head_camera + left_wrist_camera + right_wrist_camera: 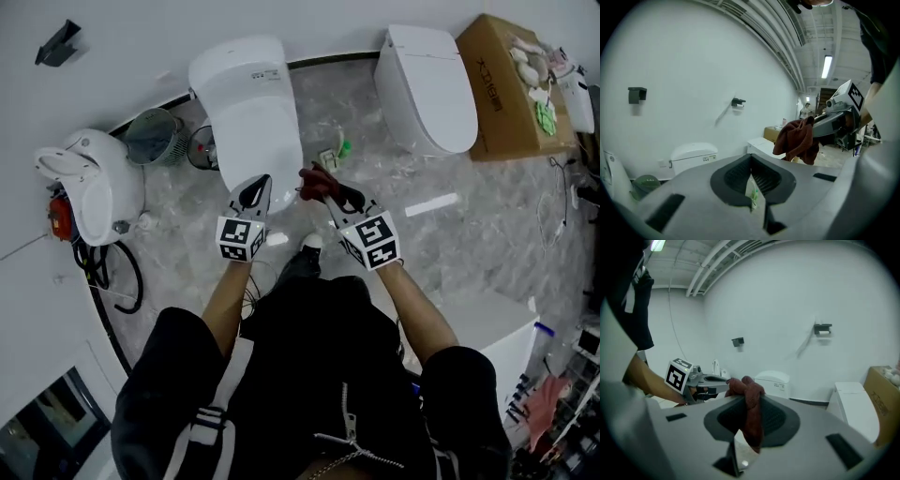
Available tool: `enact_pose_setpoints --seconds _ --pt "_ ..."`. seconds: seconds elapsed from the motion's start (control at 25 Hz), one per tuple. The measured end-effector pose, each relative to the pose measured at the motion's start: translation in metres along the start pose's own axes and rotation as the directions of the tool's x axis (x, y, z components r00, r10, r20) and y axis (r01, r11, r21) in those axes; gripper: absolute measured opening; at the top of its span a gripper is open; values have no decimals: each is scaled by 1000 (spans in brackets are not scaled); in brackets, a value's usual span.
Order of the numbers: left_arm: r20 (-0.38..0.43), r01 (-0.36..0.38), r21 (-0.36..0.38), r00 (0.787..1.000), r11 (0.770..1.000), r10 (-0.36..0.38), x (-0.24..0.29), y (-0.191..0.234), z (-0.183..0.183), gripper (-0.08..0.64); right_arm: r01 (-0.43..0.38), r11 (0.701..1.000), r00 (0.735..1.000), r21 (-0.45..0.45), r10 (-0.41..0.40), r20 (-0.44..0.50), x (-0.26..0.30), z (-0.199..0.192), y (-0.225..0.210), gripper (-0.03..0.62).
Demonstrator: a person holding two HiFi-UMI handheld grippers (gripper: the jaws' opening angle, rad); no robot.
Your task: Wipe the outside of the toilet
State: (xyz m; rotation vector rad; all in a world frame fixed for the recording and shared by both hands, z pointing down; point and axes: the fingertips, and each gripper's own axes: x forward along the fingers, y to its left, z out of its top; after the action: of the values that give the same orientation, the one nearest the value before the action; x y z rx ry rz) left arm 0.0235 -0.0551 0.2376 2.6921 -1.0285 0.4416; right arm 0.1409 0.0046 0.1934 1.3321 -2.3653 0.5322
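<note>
A white toilet [251, 112] stands against the wall just ahead of both grippers; it also shows small and far off as the toilet [693, 156] and the toilet [772, 381]. My right gripper [323, 190] is shut on a dark red cloth [317, 184], which hangs down between its jaws as the cloth [749, 414] and shows at the right as the cloth [797, 139]. My left gripper [254, 194] is shut with nothing held, close to the toilet's front edge. Both grippers are held in the air, apart from the toilet.
A second white toilet [427, 84] stands to the right beside a cardboard box [511, 84]. A third white toilet [94, 183] is at the left, with a round green bin [155, 137] and black cables [117, 272]. The floor is grey marble.
</note>
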Motion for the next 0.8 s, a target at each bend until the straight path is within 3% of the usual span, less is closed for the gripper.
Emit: enact_pose_setpoints --seconds 0.2,0.32,0.4,0.52,0.68,0.8 --pt "18 -174 -29 985 984 174 1 15 14 6 -167 979 986 -120 166 -15 26 22 -28 78" --pt "30 -276 -59 960 959 278 8 14 17 6 -257 951 966 -170 257 -24 35 27 -49 78" --pt "35 -354 -89 933 931 358 13 10 18 6 -318 929 948 -190 317 -34 40 29 -66 78" --pt "25 -492 -168 864 854 502 17 -7 21 6 -433 874 901 -221 425 -86 45 27 -93 80" --pt "-19 -645 -259 747 719 664 14 -50 24 6 -606 754 795 -254 560 -234 40 11 -118 80" --pt "-47 -709 -307 677 635 734 13 -76 13 6 -686 686 725 -244 613 -314 39 -12 -128 80"
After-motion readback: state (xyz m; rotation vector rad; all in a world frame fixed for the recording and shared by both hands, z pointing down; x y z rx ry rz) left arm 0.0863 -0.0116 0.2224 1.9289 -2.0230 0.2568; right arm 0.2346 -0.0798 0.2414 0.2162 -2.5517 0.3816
